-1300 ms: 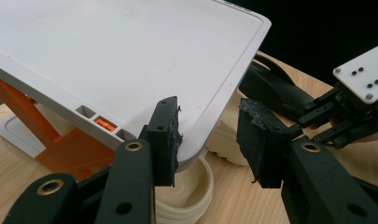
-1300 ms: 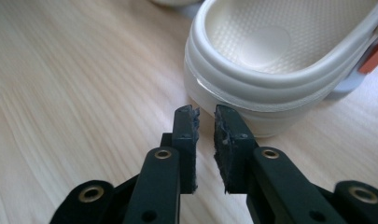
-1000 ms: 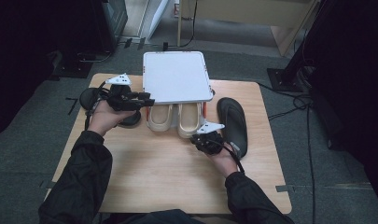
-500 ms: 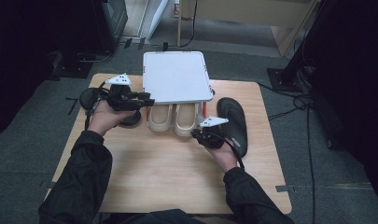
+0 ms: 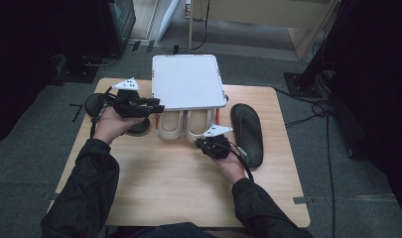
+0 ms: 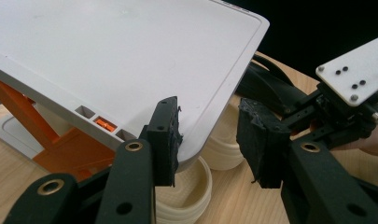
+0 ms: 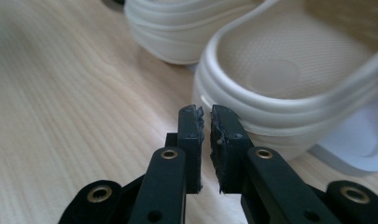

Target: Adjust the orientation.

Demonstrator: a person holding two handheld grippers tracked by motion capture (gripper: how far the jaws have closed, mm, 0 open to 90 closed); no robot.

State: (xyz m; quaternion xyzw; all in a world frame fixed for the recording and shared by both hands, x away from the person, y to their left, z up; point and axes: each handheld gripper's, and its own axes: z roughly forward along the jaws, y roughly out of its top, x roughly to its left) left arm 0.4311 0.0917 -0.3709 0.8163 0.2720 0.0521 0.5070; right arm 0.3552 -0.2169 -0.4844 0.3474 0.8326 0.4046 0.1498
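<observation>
Two ribbed cream slippers [image 7: 289, 93] on woodgrain table [image 5: 164, 183]; right tongs [image 7: 204, 122] nearly closed, empty; left tongs [image 6: 207, 135] agape, empty.

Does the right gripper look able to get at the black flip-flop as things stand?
Probably yes: the black flip-flop lies uncovered just beside the right gripper, with bare table around and nothing between them.

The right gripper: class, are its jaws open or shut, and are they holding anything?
Shut and empty. The right gripper shows only a thin slit between its pads, nothing in it, stopping just short of the cream slipper.
</observation>
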